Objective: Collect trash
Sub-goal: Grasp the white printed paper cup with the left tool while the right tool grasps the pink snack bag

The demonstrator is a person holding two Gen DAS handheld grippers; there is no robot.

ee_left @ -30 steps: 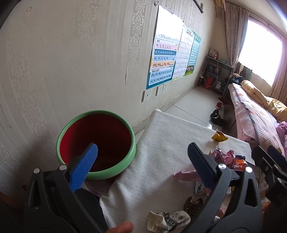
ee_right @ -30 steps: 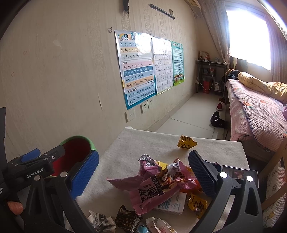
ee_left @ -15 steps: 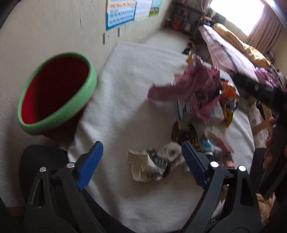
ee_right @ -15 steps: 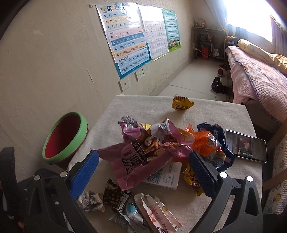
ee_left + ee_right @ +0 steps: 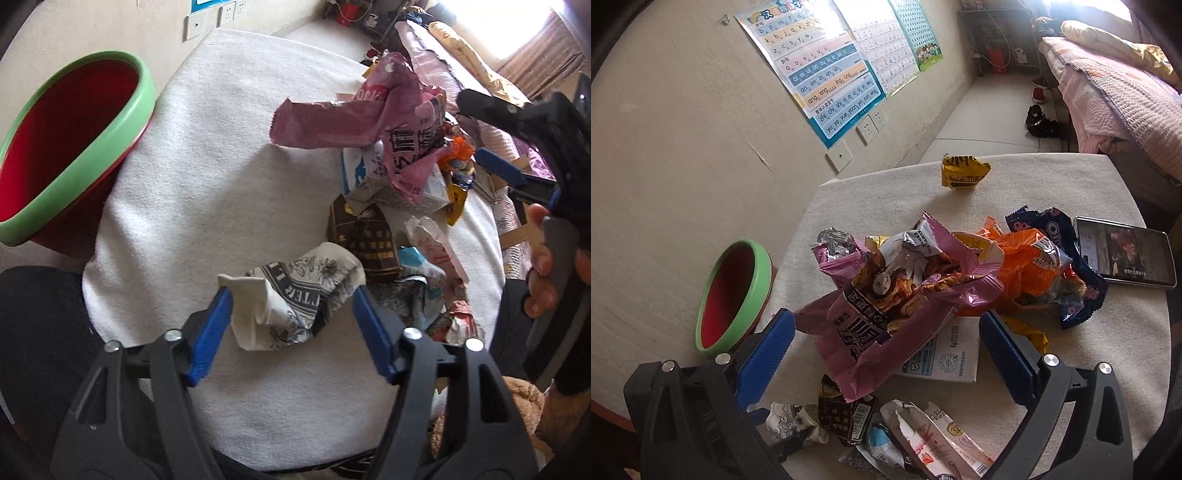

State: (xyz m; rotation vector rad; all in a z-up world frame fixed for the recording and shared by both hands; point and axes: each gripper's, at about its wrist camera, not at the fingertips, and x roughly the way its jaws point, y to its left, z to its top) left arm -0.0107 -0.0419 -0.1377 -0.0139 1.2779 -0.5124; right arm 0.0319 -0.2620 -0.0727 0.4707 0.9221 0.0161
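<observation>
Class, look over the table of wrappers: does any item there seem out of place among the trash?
Yes: a phone lies at the table's right edge with its screen lit and showing a picture. It touches the wrapper pile but is clearly not rubbish, so it risks being swept up.

On your counter [image 5: 886, 192], a white cloth covers the top and a phone [image 5: 1124, 257] lies at its right edge, screen lit. Alphabet posters [image 5: 820, 70] hang on the wall above sockets [image 5: 871, 125]; a bed [image 5: 1115, 96] stands beyond.
</observation>
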